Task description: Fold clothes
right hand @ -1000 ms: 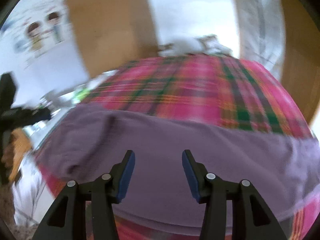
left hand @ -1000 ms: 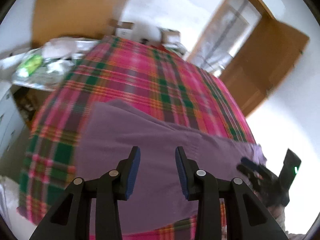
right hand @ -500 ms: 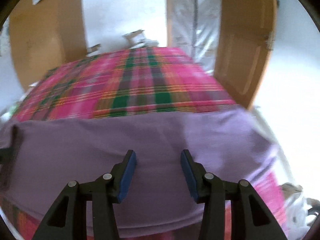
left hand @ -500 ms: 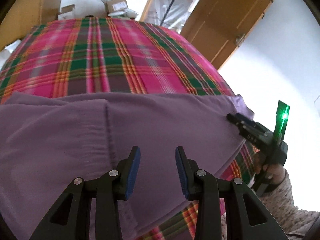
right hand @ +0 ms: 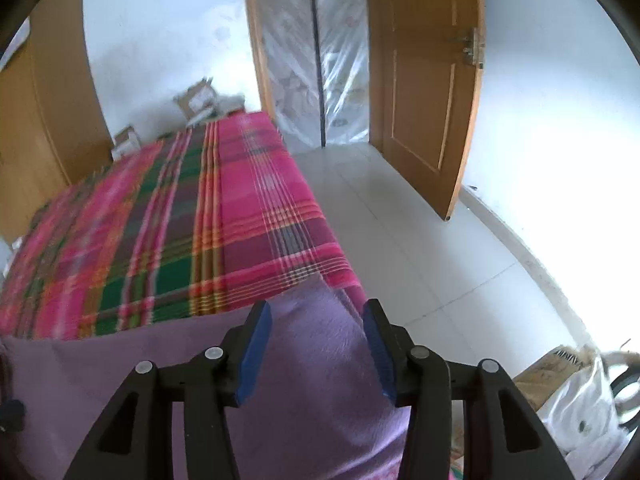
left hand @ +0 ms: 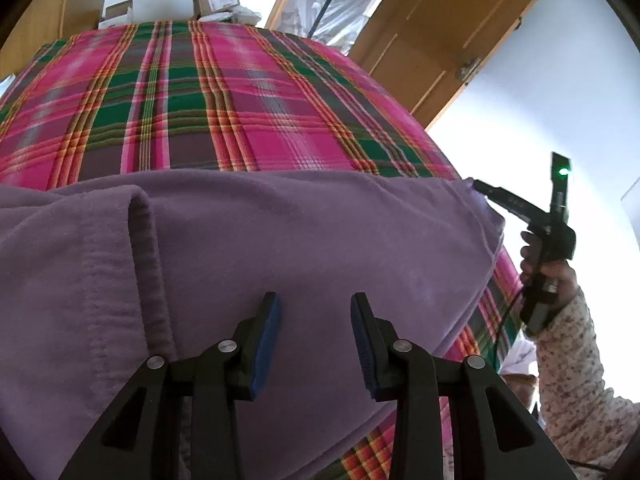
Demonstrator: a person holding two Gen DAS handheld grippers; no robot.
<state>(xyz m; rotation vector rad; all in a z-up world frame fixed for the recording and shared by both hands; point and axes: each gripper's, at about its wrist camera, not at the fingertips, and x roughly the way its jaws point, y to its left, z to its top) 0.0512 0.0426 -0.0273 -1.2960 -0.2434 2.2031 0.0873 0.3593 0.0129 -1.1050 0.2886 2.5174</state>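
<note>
Right claw [right hand: 316,344] stands open around the right-hand corner of the purple garment [left hand: 300,248] spread lengthwise across the plaid bed [left hand: 200,100]; left claw [left hand: 316,344] hovers open above its middle.

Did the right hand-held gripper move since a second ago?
Yes. The right hand-held gripper swung toward the purple garment's right corner, by the plaid bed's right edge; before, it faced the garment's middle.
</note>
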